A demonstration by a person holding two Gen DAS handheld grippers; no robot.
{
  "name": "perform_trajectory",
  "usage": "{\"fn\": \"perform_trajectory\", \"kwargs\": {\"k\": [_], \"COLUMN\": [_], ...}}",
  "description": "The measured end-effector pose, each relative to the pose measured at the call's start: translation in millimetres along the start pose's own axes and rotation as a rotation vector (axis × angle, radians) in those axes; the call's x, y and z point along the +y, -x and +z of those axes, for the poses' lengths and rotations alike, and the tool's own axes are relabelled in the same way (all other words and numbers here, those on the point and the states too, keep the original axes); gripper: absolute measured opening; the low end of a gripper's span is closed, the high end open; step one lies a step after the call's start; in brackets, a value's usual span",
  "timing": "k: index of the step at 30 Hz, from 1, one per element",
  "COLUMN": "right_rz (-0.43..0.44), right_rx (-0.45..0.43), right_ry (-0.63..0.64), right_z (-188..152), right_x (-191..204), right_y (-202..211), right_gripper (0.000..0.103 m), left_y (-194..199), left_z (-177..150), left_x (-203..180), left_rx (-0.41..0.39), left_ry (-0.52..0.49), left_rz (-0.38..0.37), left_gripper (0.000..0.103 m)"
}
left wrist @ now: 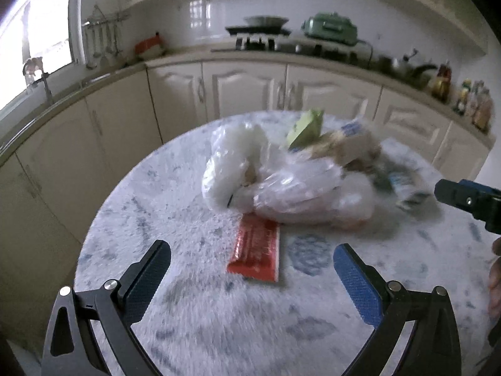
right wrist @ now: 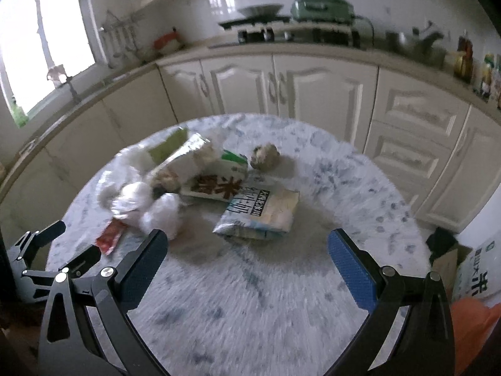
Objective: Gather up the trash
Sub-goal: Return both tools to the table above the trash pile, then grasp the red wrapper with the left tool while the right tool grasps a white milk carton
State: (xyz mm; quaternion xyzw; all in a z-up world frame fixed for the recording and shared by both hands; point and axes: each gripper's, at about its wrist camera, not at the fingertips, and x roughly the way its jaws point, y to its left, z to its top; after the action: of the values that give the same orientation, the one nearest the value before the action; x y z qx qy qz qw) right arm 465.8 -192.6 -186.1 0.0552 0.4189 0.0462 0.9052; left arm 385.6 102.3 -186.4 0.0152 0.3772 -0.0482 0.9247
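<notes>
A pile of trash lies on the round marble table (left wrist: 200,313). A clear plastic bag (left wrist: 281,181) sits in the middle, with a red wrapper (left wrist: 255,252) just in front of it. In the right wrist view I see the bag (right wrist: 141,200), the red wrapper (right wrist: 109,238), a flat white-and-blue packet (right wrist: 260,210), a brown-printed carton (right wrist: 213,181) and a crumpled brown ball (right wrist: 265,156). My left gripper (left wrist: 252,275) is open above the table, the red wrapper between its fingers. My right gripper (right wrist: 247,260) is open and empty, just short of the packet.
White kitchen cabinets (left wrist: 244,91) curve behind the table, with a stove (left wrist: 260,36) and a green appliance (left wrist: 330,28) on the counter. Bottles (left wrist: 476,103) stand at the right. A rice bag (right wrist: 479,279) and an orange thing (right wrist: 472,326) sit beside the table at the right.
</notes>
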Motion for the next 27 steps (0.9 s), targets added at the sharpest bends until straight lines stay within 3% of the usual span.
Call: {"fn": "perform_trajectory", "kwargs": {"k": [4, 7, 8, 11, 13, 14, 16, 22, 27], "right_rz": [-0.015, -0.007, 0.005, 0.016, 0.018, 0.028, 0.032, 0.05, 0.064], "right_rx": [0.04, 0.077, 0.089, 0.101, 0.093, 0.09, 0.087, 0.08, 0.078], "right_ry": [-0.007, -0.014, -0.016, -0.002, 0.008, 0.008, 0.018, 0.01, 0.008], "right_z": [7, 11, 12, 12, 11, 10, 6, -5, -13], "right_x": [-3, -5, -5, -3, -3, -3, -3, -7, -11], "right_y": [-28, -49, -55, -64, -64, -63, -60, -47, -36], "right_gripper": [0.103, 0.103, 0.1, 0.073, 0.067, 0.063, 0.062, 0.06, 0.059], "left_y": [-32, -53, -60, -69, -72, -73, -75, -71, -58], "left_z": [17, 31, 35, 46, 51, 53, 53, 41, 25], "left_x": [-2, -3, -4, -10, -11, -12, -11, 3, 14], "left_rx": [0.051, 0.097, 0.112, 0.116, 0.111, 0.104, 0.1, 0.087, 0.083], "left_ry": [-0.002, 0.003, -0.004, -0.03, -0.037, -0.038, -0.038, -0.005, 0.005], "left_rz": [0.008, -0.013, -0.016, -0.044, -0.059, -0.073, -0.086, -0.153, -0.175], "left_gripper": [0.102, 0.096, 0.085, 0.067, 0.057, 0.039, 0.027, 0.015, 0.014]}}
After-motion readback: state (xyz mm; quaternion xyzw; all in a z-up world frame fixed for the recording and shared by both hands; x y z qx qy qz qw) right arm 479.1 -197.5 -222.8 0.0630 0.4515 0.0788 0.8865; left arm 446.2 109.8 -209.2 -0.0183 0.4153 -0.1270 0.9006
